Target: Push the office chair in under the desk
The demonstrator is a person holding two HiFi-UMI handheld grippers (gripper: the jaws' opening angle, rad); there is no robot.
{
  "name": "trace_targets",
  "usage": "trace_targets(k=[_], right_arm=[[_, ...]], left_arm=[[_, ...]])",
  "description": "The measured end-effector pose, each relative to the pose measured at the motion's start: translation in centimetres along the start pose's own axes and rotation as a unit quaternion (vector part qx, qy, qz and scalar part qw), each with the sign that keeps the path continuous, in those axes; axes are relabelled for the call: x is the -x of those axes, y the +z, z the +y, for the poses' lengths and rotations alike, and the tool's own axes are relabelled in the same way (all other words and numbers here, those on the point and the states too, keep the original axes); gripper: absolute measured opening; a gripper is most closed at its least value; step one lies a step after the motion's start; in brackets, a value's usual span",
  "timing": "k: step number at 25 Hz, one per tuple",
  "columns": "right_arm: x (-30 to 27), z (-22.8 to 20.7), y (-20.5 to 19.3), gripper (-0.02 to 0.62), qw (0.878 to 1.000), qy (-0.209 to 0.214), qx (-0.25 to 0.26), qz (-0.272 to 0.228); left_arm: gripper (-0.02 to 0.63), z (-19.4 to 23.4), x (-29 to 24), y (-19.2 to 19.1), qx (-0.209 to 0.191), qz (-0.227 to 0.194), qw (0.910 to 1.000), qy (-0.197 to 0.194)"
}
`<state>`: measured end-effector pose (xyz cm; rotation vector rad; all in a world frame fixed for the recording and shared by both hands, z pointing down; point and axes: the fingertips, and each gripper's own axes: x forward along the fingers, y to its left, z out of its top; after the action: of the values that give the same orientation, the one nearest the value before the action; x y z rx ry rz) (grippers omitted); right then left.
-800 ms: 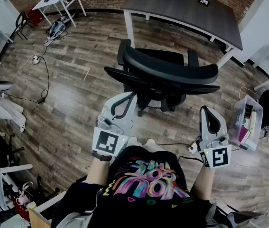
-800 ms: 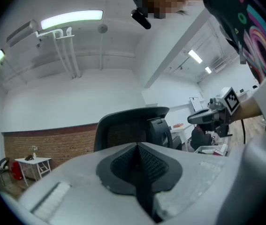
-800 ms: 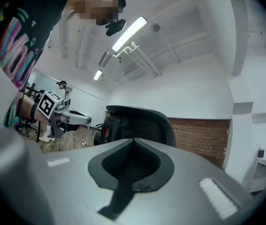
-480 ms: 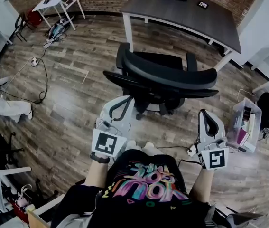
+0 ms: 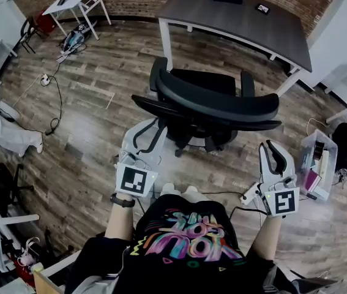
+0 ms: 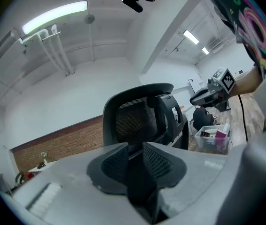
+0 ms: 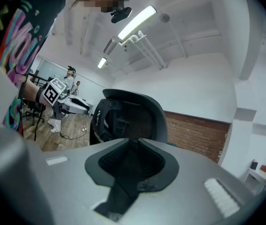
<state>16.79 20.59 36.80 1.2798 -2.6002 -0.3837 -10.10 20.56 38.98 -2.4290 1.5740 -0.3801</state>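
The black mesh-backed office chair with armrests (image 5: 216,100) is standing on the wood-plank floor (image 5: 100,109), in front of the dark-topped, white-legged table (image 5: 234,11). Its seat is facing the table, and the chair is not yet under it.

1. Left gripper (image 5: 152,130): its jaws are standing slightly apart and holding nothing. It is hovering just behind the left edge of the backrest, with no contact visible.
2. Right gripper (image 5: 272,149): its jaws are also standing only narrowly apart and gripping nothing. It is hanging behind and to the right of the backrest, clear of it.

Change over the last second: both grippers are shifting only slightly in the head view, the left 1 drifting a little outward. The chair is keeping its place relative to the table.

Meaning for the task: the push is probably not yet beginning. Both grippers are still lining up behind the backrest, and the full travel toward the table is remaining.
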Motion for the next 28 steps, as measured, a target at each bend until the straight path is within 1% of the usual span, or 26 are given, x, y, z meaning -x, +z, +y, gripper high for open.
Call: trace_targets(k=[3,5,9,11,13,15,16,18,20,23,26,28], right_arm=[[-0.4,-0.7,-0.3,0.090,1.000,0.008,0.021,0.020],[-0.6,-0.9,-1.0,0.099,0.999,0.021,0.034,0.036],[-1.0,-1.3,-2.4,0.161,0.995,0.050,0.060,0.055],[-1.4,-1.6,-3.3,0.195,0.993,0.059,0.076,0.074],[-1.9,-2.1,-4.6,0.223,0.988,0.064,0.095,0.101],[-2.2,-2.8,-5.7,0.244,0.983,0.069,0.118,0.124],[-2.3,-3.1,-6.2,0.249,0.980,0.072,0.130,0.132],[-2.5,-3.7,-6.8,0.253,0.975,0.080,0.150,0.142],[-2.8,-4.3,-7.4,0.253,0.971,0.090,0.165,0.148],[-3.4,-5.0,-8.5,0.255,0.963,0.106,0.186,0.161],[-4.2,-5.2,-9.5,0.255,0.959,0.124,0.196,0.161],[-4.7,-5.3,-10.2,0.248,0.957,0.128,0.202,0.167]], left_arm=[[0.091,0.5,-0.5,-0.5,-0.031,0.011,0.9995,0.003],[0.109,0.9,-0.7,-1.1,-0.056,0.029,0.9980,0.001],[0.145,1.8,-1.1,-1.7,-0.095,0.046,0.9944,-0.001],[0.181,2.3,-1.6,-2.2,-0.116,0.056,0.9916,-0.007],[0.206,2.7,-2.2,-3.0,-0.142,0.072,0.9871,-0.018],[0.238,2.9,-2.8,-3.9,-0.180,0.093,0.9786,-0.033],[0.257,3.0,-3.1,-4.5,-0.205,0.105,0.9721,-0.044],[0.261,3.1,-3.5,-5.4,-0.260,0.123,0.9555,-0.066],[0.262,3.1,-4.0,-6.0,-0.294,0.135,0.9427,-0.080],[0.275,3.2,-4.7,-6.8,-0.317,0.150,0.9319,-0.091],[0.276,3.5,-5.3,-7.6,-0.330,0.164,0.9251,-0.093],[0.276,3.8,-5.6,-8.2,-0.338,0.170,0.9208,-0.094]])
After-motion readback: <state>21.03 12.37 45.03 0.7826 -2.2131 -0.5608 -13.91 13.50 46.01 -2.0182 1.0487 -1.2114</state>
